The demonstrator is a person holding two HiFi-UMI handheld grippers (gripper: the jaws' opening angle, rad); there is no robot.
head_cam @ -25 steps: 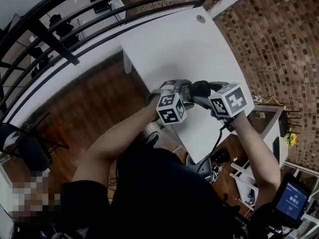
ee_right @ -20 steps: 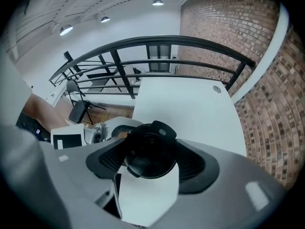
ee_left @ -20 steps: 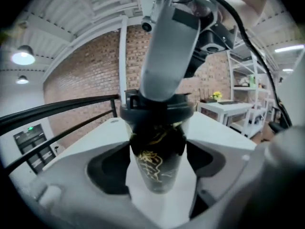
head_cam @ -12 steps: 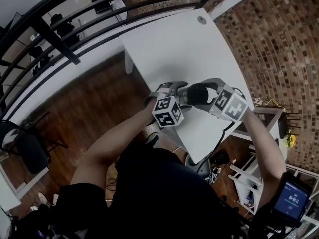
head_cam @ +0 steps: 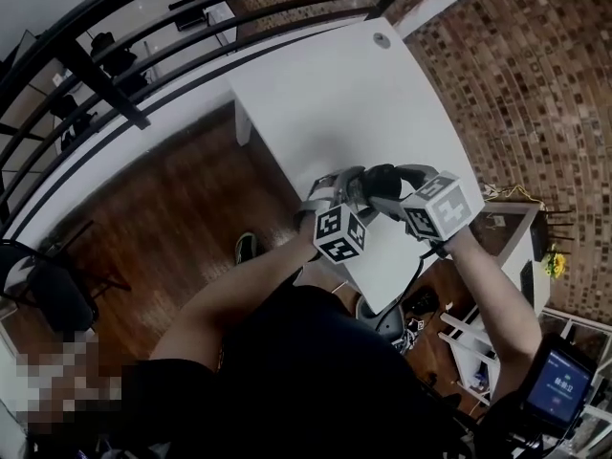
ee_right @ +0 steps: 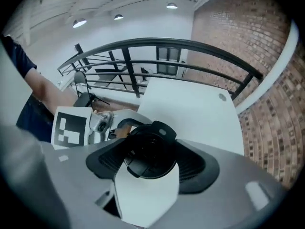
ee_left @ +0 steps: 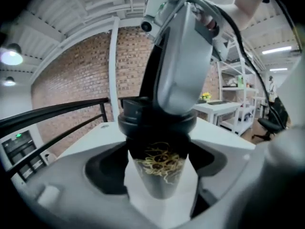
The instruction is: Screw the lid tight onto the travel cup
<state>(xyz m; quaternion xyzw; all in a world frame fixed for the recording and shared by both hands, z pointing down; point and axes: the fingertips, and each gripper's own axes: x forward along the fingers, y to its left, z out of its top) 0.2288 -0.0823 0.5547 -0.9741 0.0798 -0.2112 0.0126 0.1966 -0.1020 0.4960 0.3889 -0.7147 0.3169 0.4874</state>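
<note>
Lid tightening: both claws clamped.
Left gripper (head_cam: 352, 189) clamps the travel cup (ee_left: 159, 175); right gripper (head_cam: 386, 182) clamps the lid (ee_right: 148, 152). Hold cup steady, turn lid squarely until firm.

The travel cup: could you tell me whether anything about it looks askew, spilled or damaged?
Nothing stands out: the lid sits level on the travel cup, the right gripper clamps it, the left gripper holds the cup's body, and the table shows no spill.

Centre frame, the left gripper (ee_left: 161, 187) clasps a patterned travel cup (ee_left: 162, 168); from the top edge, the right gripper (ee_left: 164, 106) clamps its black lid (ee_left: 143, 124), brick wall (ee_left: 71, 80) at left.
</note>
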